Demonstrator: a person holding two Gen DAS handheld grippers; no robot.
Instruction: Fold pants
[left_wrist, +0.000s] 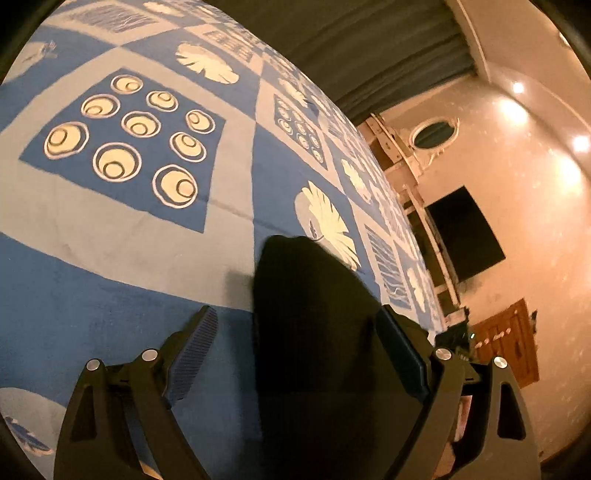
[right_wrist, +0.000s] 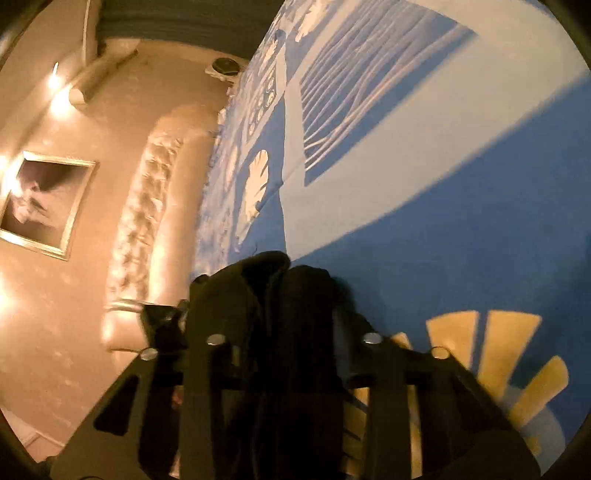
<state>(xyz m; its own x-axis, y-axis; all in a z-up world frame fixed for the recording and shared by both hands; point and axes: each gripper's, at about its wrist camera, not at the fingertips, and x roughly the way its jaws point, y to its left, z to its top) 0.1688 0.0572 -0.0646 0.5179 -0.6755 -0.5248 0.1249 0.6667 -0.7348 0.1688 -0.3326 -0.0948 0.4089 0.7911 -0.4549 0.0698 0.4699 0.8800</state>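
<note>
The black fabric pants (left_wrist: 314, 332) lie on the bed, on a blue and white patterned bedspread (left_wrist: 129, 229). In the left wrist view they reach from 6 o'clock toward the centre, between the fingers of the left hand-held gripper (left_wrist: 299, 347). Its jaws stand wide open: the ribbed pad at 7 o'clock is clear of the cloth, while the pad at 4 o'clock sits at the cloth's edge without pressing.

In the right wrist view the right hand-held gripper (right_wrist: 277, 295) is closed on a bunched fold of the same pants (right_wrist: 266, 332), which rises from 6 o'clock to the centre; the fingertips are hidden under the dark cloth.

For a clean fold, the left jaws should probably be closed on the matching edge before anything is lifted, so that both corners are carried together. A one-sided pull would likely skew the layers or drag the bedspread.
</note>
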